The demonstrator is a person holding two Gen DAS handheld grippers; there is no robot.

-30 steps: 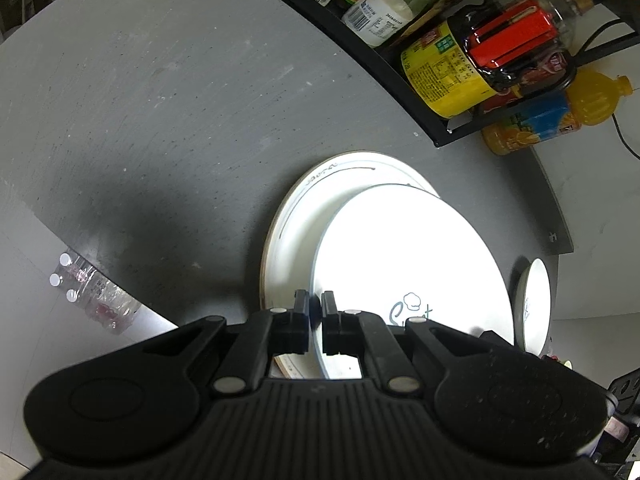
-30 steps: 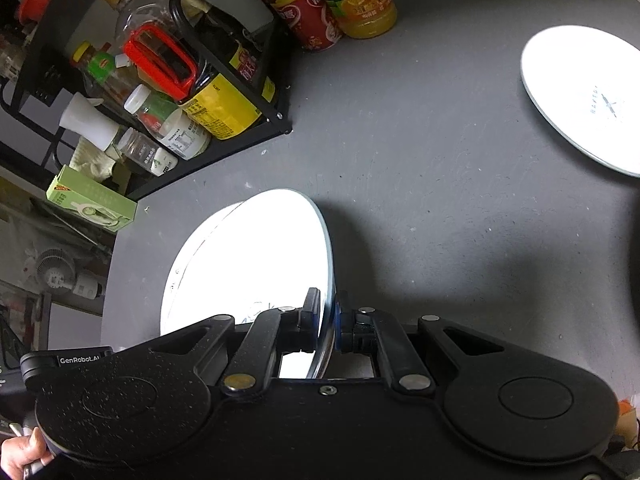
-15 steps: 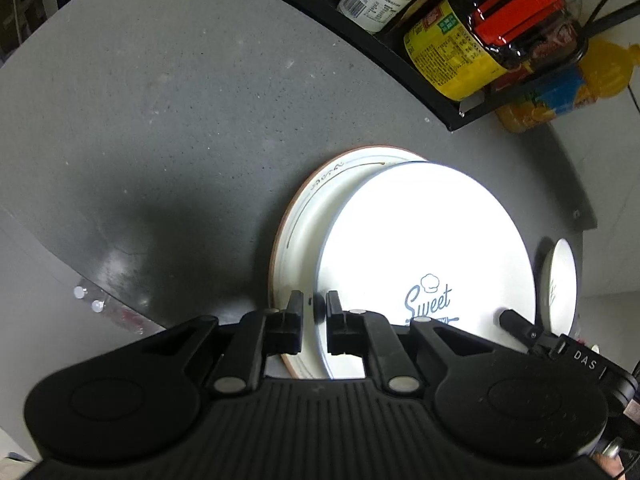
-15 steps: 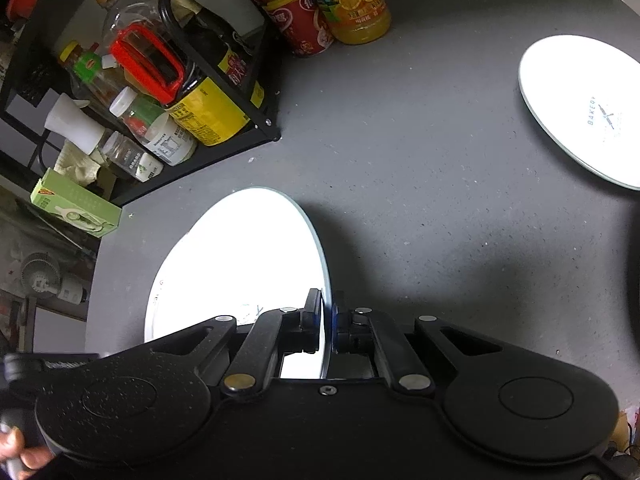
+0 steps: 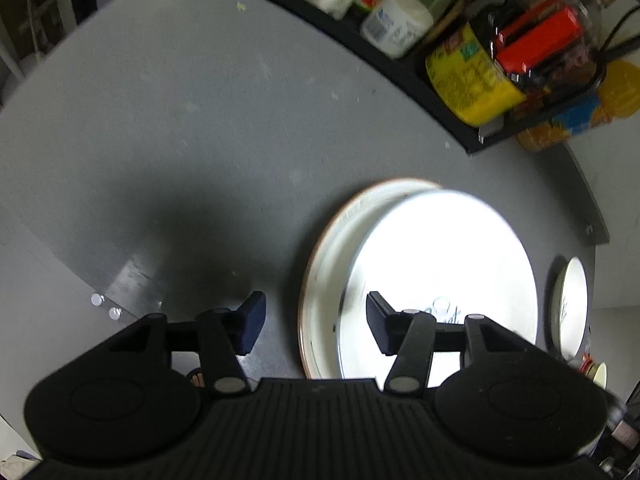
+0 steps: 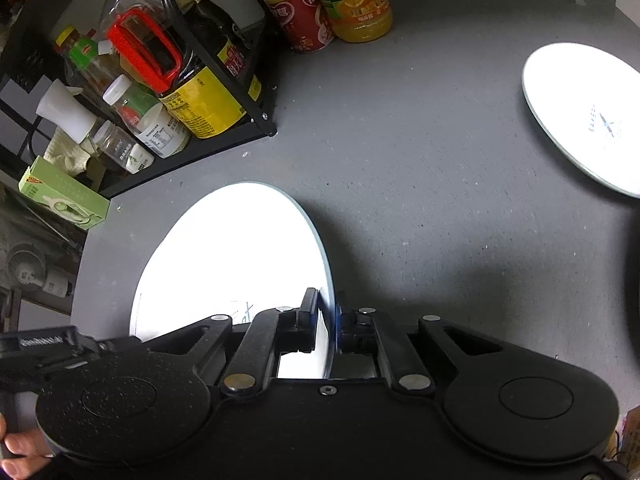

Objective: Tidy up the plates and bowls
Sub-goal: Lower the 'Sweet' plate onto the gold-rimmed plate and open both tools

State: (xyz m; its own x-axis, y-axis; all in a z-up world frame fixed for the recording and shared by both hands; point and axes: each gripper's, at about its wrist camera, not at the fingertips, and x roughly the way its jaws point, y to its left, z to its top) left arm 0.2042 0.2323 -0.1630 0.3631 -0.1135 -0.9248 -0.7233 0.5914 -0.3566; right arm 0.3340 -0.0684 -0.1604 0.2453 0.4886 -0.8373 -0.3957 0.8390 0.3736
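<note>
Left wrist view: the left tongs [image 5: 316, 322] stand released, having let go since a second ago; the white plate [image 5: 440, 264] lies off-centre on the rimmed plate [image 5: 332, 240] on the tabletop [image 5: 180, 140].

Right wrist view: the right tongs [image 6: 328, 318] grasp that plate's edge; a one-sided pull could probably drag it off.

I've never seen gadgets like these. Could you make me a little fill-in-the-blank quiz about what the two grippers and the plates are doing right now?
1. The left gripper has its jaws ____, holding nothing.
2. The right gripper is pinching the rim of a white ____.
3. In the left wrist view, that plate lies on top of a larger plate with a ____ rim.
4. Another white plate lies alone, and the orange juice bottle stands beside the black ____.

Missing words: open; plate; brown; rack
</note>
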